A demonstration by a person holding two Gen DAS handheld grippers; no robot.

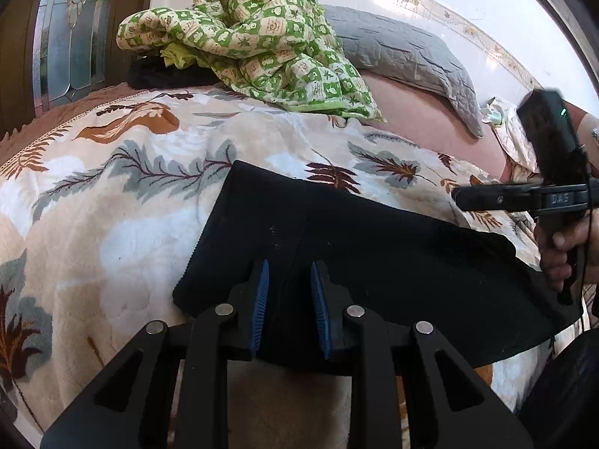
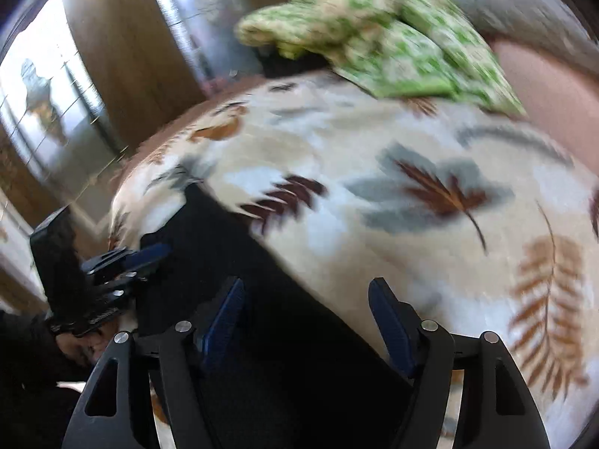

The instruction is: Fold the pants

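The black pants [image 1: 355, 247] lie folded flat on the leaf-print blanket [image 1: 123, 194]. My left gripper [image 1: 289, 273] hovers over their near left edge with its blue pads [image 1: 262, 299] a little apart, open and holding nothing. In the blurred right wrist view my right gripper [image 2: 305, 295] is wide open above the pants [image 2: 239, 262], empty. The right gripper also shows in the left wrist view [image 1: 460, 196] at the far right, held by a hand. The left gripper shows in the right wrist view [image 2: 149, 254] at the left.
A crumpled green checked quilt [image 1: 262, 33] and a grey pillow [image 1: 404, 56] lie at the back of the bed. A dark garment [image 1: 161, 75] sits under the quilt. A wooden door with glass panels [image 1: 71, 26] stands at the left.
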